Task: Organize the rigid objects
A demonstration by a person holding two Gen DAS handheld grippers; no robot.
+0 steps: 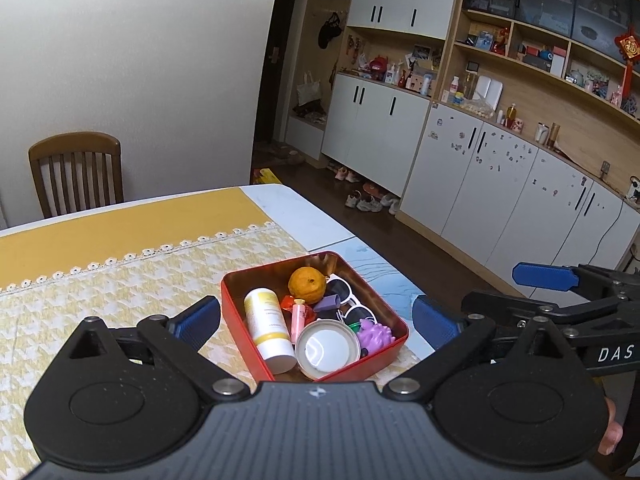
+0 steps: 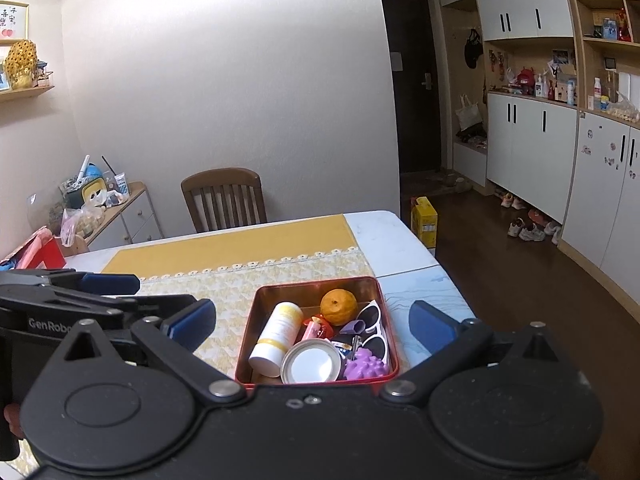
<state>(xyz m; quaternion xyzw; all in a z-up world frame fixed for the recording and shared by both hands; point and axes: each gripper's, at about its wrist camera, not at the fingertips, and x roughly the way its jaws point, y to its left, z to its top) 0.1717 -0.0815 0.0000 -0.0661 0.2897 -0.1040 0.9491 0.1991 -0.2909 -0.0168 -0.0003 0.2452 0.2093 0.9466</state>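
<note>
Above the table (image 1: 132,216): both grippers hover
Left gripper (image 1: 316,320): jaws spread wide; empty; touching nothing
Right gripper (image 2: 312,322): jaws wide apart; empty
Tin (image 2: 246,344): on tablecloth; holds orange (image 2: 338,306), bottle (image 2: 277,338), sunglasses (image 2: 374,330)

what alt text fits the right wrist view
A red tin on a yellow-patterned table holds an orange, a white bottle, white sunglasses, a round lid and a purple spiky toy. The open right hand-held gripper hovers before it.

Lived-in home: dining table (image 2: 384,236); chair (image 2: 224,198); shoes (image 2: 526,230); cluttered shelves (image 1: 532,60)
</note>
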